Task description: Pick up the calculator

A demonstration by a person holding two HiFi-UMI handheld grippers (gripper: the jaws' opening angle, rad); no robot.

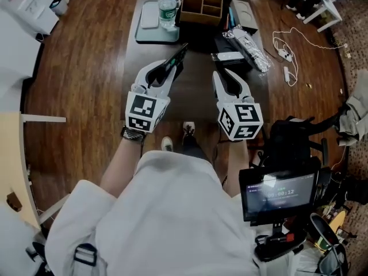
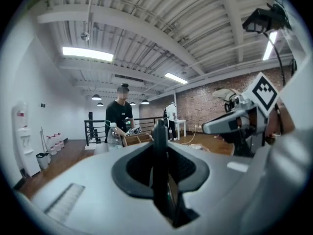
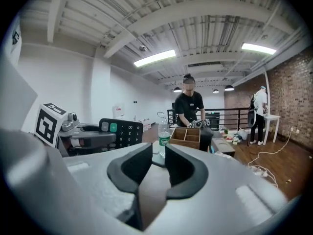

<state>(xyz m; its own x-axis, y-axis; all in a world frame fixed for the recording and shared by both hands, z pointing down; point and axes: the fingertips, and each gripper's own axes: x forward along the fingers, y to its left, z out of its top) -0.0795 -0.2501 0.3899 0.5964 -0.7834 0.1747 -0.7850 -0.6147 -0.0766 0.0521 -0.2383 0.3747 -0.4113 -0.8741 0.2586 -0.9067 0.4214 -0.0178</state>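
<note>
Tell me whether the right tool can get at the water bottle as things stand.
Probably yes: the right tool is open and empty, the water bottle stands straight ahead, and the calculator sits aside in the left tool.

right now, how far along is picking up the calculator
Done: the flat black calculator with a green key is clamped edge-on in the left tongs and, in the right gripper view, is up in the air. In hand: only holding it there. The right tongs are open and empty. Nothing of the pick-up looks left.
</note>
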